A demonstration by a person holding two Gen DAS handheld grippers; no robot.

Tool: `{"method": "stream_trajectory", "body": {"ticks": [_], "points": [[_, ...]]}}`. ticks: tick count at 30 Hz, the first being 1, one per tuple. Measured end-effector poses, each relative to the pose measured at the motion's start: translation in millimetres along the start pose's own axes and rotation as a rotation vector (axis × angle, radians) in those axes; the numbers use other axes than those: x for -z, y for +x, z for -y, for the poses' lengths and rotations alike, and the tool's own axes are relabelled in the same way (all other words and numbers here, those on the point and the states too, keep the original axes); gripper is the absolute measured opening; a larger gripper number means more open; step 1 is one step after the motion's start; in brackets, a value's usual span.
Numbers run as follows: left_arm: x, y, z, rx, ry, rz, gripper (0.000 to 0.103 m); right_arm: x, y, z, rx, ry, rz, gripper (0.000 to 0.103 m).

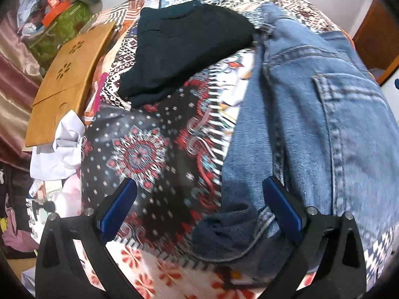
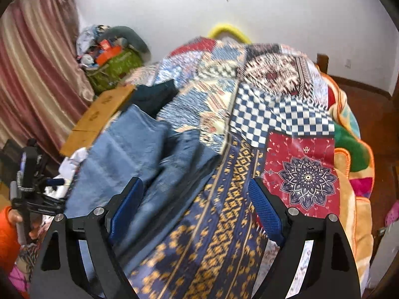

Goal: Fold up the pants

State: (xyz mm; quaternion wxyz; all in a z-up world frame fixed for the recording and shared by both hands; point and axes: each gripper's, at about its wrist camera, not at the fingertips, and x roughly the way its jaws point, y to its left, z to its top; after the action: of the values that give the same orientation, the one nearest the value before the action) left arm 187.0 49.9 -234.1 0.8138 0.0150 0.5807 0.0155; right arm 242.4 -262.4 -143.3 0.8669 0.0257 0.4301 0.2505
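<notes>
Left claw [image 1: 199, 214] open, its blue pads spread wide above the patchwork quilt [image 1: 149, 149], with the hem end of the blue jeans [image 1: 311, 124] lying just inside its right pad; nothing is gripped. Right claw [image 2: 195, 209] likewise open and empty, hovering over the navy-and-gold panel of the quilt, the jeans lying at its left pad and running away toward the far left. Jeans spread lengthwise on the bed, back pocket [image 1: 349, 104] uppermost in the left wrist view, one leg apparently laid over the other, though motion blur hides the exact edges. Dark folded garment [image 1: 189, 49] rests beyond the jeans, near a wooden board [image 1: 67, 82] at the bed's edge; a crumpled white cloth [image 1: 62, 147] lies below the board. Judged stage: jeans halved along their length, cross-fold not yet made. For a clean fold, each claw should likely take one corner of the same end, pinching both layers of denim together and no quilt beneath, then lift level and carry that end over to the other so the edges meet. Denim is heavy and stiff, so a shallow bite may slip; a deep, square grip seems advisable
</notes>
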Motion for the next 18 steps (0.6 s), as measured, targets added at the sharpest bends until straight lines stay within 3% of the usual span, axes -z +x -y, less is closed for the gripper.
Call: {"method": "stream_trajectory", "body": {"ticks": [4,11,15,18], "points": [[11.5,-11.5,16.4,0.022,0.014,0.018,0.103,14.1,-21.0,-25.5,-0.055,-0.063,0.028,0.081],[17.5,-17.7,21.5,0.011,0.031,0.077,0.103,54.6,3.3,-48.6,-0.088,-0.093,-0.097,0.027],[14.5,-24.6,19.8,0.011,0.083,0.105,0.103,73.6,20.2,-45.7,-0.064,-0.098,-0.134,0.022],[6.6,-35.9,23.4,-0.039,0.159,0.160,0.103,69.1,12.9,-41.9,-0.071,-0.078,-0.136,0.022]]}}
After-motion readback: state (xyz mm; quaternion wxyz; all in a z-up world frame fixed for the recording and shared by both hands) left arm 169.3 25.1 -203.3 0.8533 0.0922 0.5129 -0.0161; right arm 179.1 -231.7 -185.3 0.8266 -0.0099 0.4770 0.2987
